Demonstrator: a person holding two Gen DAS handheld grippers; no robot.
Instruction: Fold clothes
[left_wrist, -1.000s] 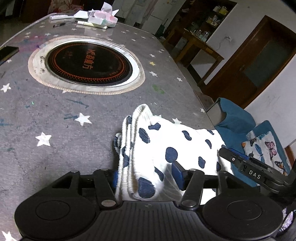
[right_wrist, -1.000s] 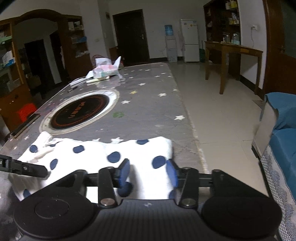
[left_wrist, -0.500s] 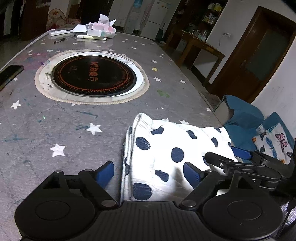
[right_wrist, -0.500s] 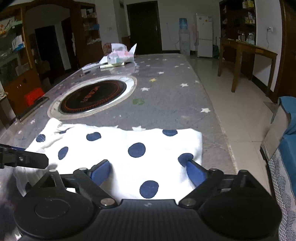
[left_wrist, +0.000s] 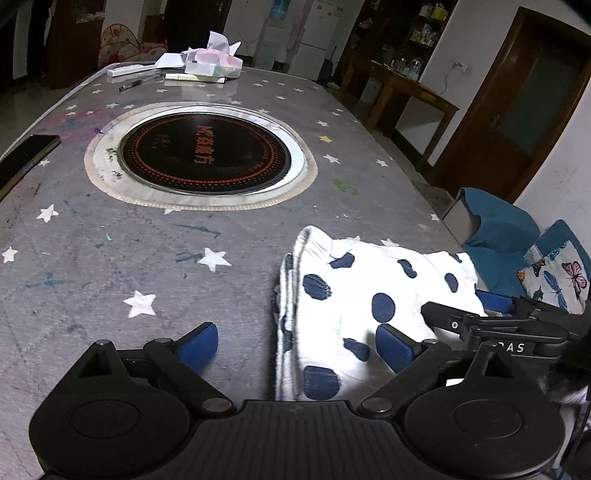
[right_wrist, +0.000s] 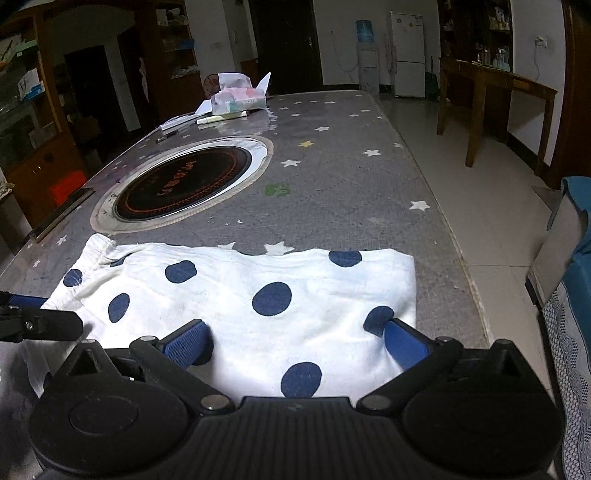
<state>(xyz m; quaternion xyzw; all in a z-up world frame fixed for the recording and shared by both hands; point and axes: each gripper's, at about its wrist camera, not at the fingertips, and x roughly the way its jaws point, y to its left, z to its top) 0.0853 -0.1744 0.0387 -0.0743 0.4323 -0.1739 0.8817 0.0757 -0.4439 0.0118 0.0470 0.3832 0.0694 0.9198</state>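
Note:
A white garment with dark blue dots (right_wrist: 240, 291) lies folded flat at the near edge of the grey star-patterned table (right_wrist: 351, 177). In the left wrist view the garment (left_wrist: 354, 299) shows its layered folded edge on the left. My left gripper (left_wrist: 299, 343) is open, its fingers spread on either side of the garment's near left end, holding nothing. My right gripper (right_wrist: 295, 339) is open, its blue pads spread over the garment's near right part. The right gripper's fingers also show in the left wrist view (left_wrist: 491, 325).
A round black induction plate (left_wrist: 203, 155) is set in the table's middle. A tissue pack (left_wrist: 214, 62), papers and a pen lie at the far end. A dark phone (left_wrist: 26, 155) lies at the left edge. A blue chair (left_wrist: 498, 229) stands beside the table on the right.
Both grippers were shut on the garment's near edge one second ago. They have opened and let it go, and the garment now lies flat.

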